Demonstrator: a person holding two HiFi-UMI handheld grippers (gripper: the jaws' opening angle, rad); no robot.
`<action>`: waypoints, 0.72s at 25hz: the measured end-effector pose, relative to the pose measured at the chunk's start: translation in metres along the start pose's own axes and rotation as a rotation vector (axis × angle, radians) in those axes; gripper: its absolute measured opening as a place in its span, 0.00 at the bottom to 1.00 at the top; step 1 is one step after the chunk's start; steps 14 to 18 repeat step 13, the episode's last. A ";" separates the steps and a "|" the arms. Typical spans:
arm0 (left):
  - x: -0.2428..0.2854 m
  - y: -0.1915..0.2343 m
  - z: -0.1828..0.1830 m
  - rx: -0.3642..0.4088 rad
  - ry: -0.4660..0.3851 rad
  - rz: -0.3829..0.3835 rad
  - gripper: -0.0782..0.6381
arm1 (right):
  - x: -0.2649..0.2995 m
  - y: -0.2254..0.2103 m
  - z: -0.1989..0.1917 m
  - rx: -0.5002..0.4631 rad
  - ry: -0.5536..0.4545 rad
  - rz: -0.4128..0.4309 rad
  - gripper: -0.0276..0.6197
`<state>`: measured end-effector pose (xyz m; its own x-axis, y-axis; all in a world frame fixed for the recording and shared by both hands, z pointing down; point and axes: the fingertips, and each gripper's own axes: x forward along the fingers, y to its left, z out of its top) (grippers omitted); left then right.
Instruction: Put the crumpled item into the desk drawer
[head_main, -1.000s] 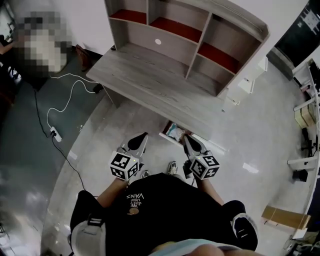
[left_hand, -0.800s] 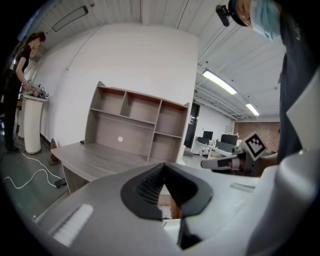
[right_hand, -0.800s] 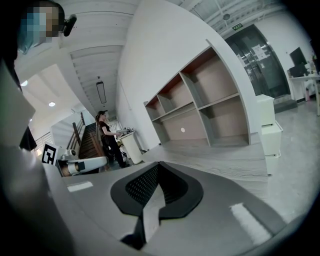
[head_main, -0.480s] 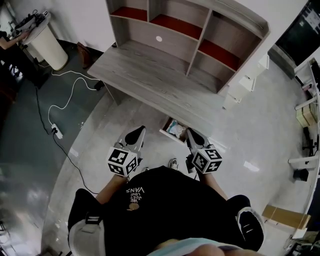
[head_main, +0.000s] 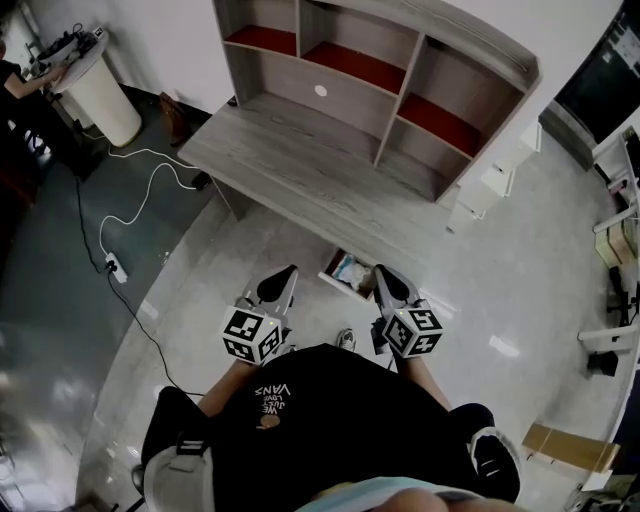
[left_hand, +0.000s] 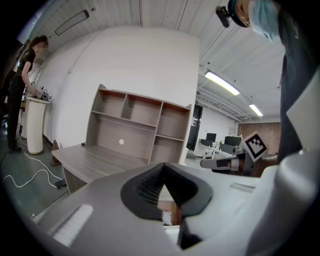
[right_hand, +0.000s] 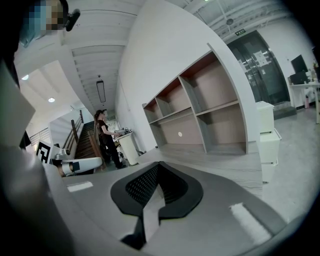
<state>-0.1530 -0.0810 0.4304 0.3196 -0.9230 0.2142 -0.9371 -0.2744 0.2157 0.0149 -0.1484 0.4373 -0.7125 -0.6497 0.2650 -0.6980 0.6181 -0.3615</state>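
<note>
The grey wooden desk (head_main: 300, 170) with its hutch stands ahead of me. Under its front edge a small drawer (head_main: 333, 282) is pulled out, and a pale crumpled item (head_main: 353, 270) lies inside it. My left gripper (head_main: 284, 280) hangs shut and empty left of the drawer, apart from it. My right gripper (head_main: 384, 277) is shut and empty too, its tip close to the drawer's right side. In the left gripper view the closed left gripper (left_hand: 163, 165) covers most of the picture. The right gripper (right_hand: 159, 164) does the same in its own view.
A white cable with a power strip (head_main: 113, 267) trails over the floor at the left. At the far left a person stands by a white round stand (head_main: 95, 90). A white drawer cabinet (head_main: 495, 180) sits right of the desk. My shoe (head_main: 345, 339) is below the drawer.
Both grippers stay shut and hold nearly the same place. The right gripper's tip has drawn slightly away from the drawer. The head view has shifted a little.
</note>
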 end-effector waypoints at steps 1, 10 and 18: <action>0.001 -0.001 0.001 0.001 -0.003 0.000 0.18 | 0.001 0.000 0.001 -0.006 0.002 0.002 0.05; 0.004 -0.002 -0.005 -0.006 -0.007 0.027 0.18 | 0.000 -0.007 -0.004 -0.018 0.010 0.016 0.05; 0.007 -0.005 -0.004 -0.008 -0.014 0.034 0.18 | -0.001 -0.010 -0.003 -0.019 0.010 0.021 0.05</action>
